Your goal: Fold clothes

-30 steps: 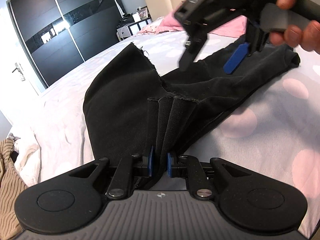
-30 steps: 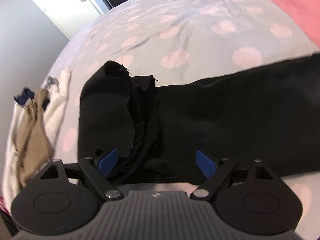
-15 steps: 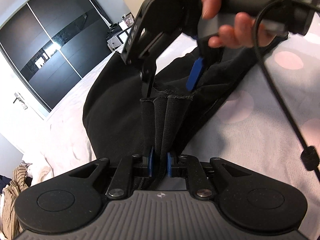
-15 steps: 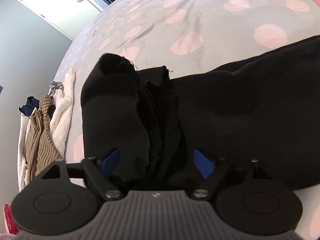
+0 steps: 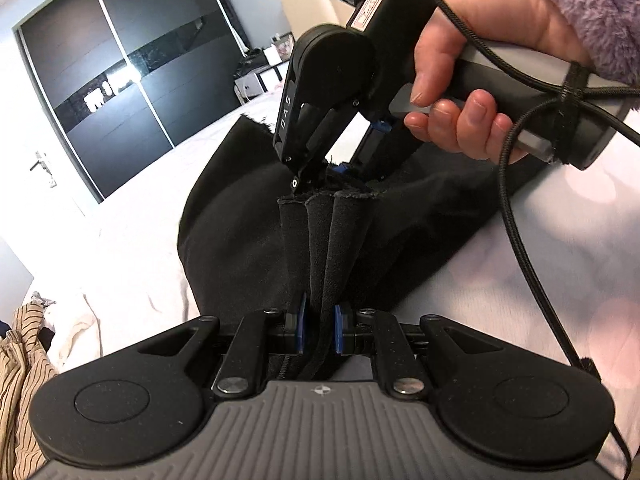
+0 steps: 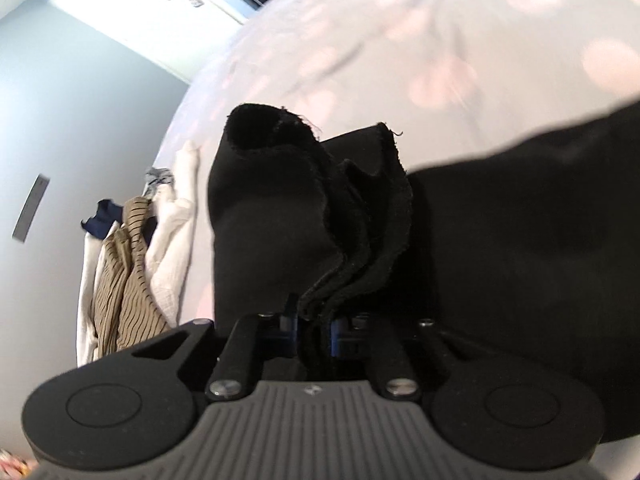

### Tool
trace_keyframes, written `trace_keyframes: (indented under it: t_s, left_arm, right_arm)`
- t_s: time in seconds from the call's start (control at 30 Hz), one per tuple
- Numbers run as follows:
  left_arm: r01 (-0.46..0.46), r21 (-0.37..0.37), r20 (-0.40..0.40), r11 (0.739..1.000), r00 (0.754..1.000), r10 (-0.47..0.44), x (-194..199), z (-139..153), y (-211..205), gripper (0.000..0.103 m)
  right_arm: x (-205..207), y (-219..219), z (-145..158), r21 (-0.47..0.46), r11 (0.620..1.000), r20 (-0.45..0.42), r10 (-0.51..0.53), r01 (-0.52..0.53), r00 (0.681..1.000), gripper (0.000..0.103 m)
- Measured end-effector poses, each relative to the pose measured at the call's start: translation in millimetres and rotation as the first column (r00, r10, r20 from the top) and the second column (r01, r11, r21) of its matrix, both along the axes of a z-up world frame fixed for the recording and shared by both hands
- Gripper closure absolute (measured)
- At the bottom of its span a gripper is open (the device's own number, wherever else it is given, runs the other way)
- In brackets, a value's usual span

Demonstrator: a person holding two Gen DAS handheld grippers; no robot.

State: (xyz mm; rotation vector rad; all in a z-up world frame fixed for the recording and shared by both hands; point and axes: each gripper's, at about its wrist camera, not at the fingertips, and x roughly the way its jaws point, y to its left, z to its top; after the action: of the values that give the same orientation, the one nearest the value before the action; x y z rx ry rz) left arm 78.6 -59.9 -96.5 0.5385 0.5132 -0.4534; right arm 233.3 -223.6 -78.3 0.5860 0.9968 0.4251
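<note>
Left hand-held gripper [image 5: 319, 329]: pads pressed together on gathered pleats of the black garment [image 5: 248, 256], which runs forward from its fingers across the bed [image 5: 500, 288]. Right hand-held gripper [image 6: 314, 330]: pinched on a bunched raw edge of the same garment; in the left view it is seen just beyond the pleats, held by the right hand [image 5: 468, 92]. The step is judged best done if both grips are kept firm and level while the layers are drawn taut. Farther left, other clothes [image 6: 132, 264] are heaped.
</note>
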Motion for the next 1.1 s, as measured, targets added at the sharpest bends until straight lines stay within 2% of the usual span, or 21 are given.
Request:
trace_keyframes:
  t_s: [0.1,0.23,0.27,0.4,0.53,0.67,0.77,0.93,1.1]
  left_arm:
    - [0.021,-0.049,0.035,0.999,0.999,-0.020,-8,16,2,0.081]
    - [0.053,-0.122,0.066,0.991,0.997,-0.045,-23,37,7,0.059]
    - [0.059,-0.138,0.072,0.989,0.996,-0.049,-27,41,8,0.057]
    - [0.073,-0.117,0.071,0.990,0.995,-0.065,-38,42,9,0.056]
    - [0.059,-0.086,0.015,0.995,0.998,-0.058,-35,31,8,0.056]
    - [0.039,-0.076,-0.034,0.996,0.999,-0.041,-29,23,7,0.056]
    - [0.021,-0.068,-0.064,0.997,0.998,-0.025,-22,17,9,0.056]
    - [0.011,-0.034,-0.122,0.999,0.992,-0.015,-19,4,8,0.056]
    - [0.001,-0.014,-0.169,1.000,0.986,-0.003,-12,-6,1,0.056]
  right_arm:
    - [-6,2,28,-0.018,1.000,0.069,0.006,-0.004,0.998,0.090]
    - [-20,-2,72,-0.067,0.998,0.177,0.009,0.003,0.984,0.090]
    - [-23,-5,82,-0.081,0.997,0.204,0.010,0.007,0.979,0.090]
    - [-29,-30,123,-0.133,0.990,0.243,-0.004,0.037,0.970,0.090]
    - [-28,-72,172,-0.218,0.973,0.280,-0.006,0.070,0.960,0.090]
    - [-27,-120,222,-0.322,0.940,0.314,-0.003,0.109,0.949,0.091]
    - [-26,-156,247,-0.395,0.905,0.338,-0.016,0.157,0.941,0.091]
    - [-25,-224,268,-0.463,0.853,0.343,-0.080,0.243,0.936,0.091]
    - [-24,-299,261,-0.505,0.794,0.328,-0.187,0.339,0.926,0.091]
